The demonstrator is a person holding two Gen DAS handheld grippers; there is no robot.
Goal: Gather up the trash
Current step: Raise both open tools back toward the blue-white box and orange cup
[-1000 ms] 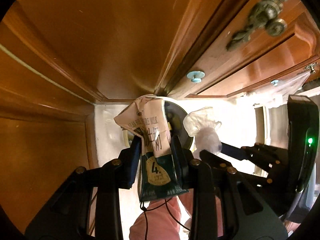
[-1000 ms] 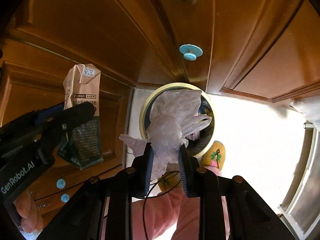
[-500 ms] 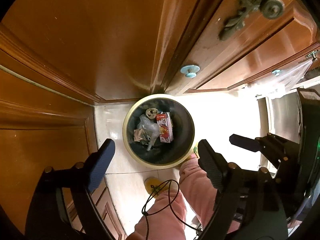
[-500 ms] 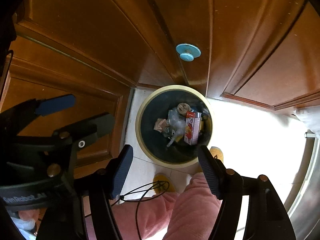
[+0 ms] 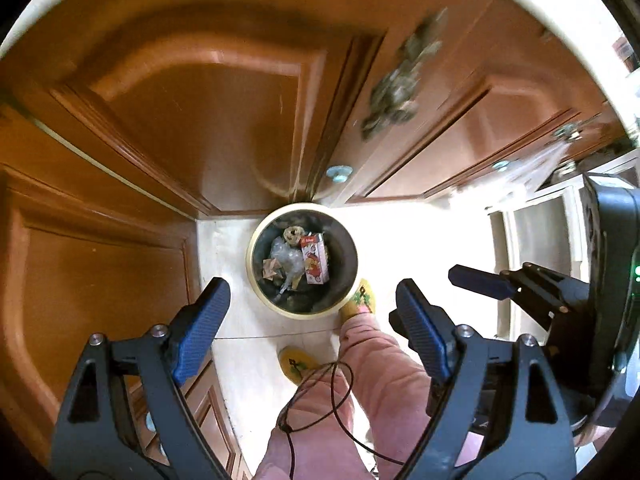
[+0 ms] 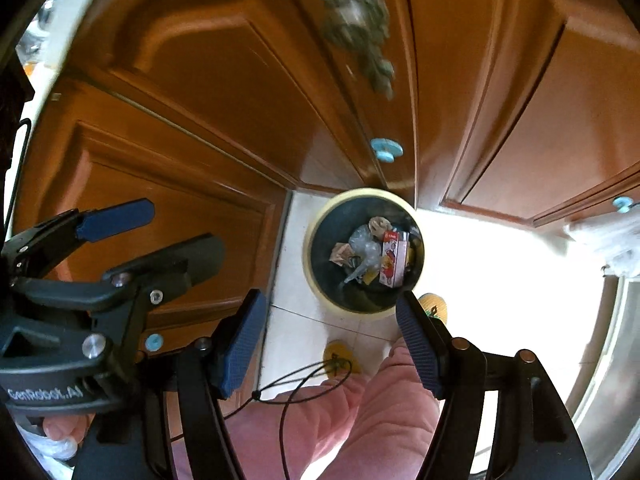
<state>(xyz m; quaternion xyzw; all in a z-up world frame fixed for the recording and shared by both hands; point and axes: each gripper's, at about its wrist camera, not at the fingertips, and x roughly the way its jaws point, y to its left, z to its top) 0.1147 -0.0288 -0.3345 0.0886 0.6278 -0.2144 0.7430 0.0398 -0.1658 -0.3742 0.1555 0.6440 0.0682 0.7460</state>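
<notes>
A round trash bin with a cream rim (image 5: 256, 280) (image 6: 310, 264) stands on the white floor in the corner of the wooden cabinets, far below both grippers. Inside lie a red-and-white carton (image 5: 316, 262) (image 6: 392, 258), a clear plastic bag (image 5: 286, 258) (image 6: 364, 246) and a crumpled beige piece (image 5: 271, 268) (image 6: 339, 254). My left gripper (image 5: 312, 294) hangs high over the bin, wide open with nothing between its blue pads. My right gripper (image 6: 330, 300) is open and holds nothing. In the right wrist view the left gripper (image 6: 184, 226) is at the left.
Brown cabinet doors (image 5: 224, 120) with blue knobs (image 6: 386, 150) and an ornate metal handle (image 5: 394, 96) surround the bin. A person's pink trouser legs (image 5: 360, 380) and yellow slippers (image 5: 362, 300) stand just in front of it. A black cord (image 5: 320, 396) dangles there.
Both grippers opened and let go: the milk carton left the left gripper and the plastic bag left the right. Both hands then rose, so the bin looks smaller.
</notes>
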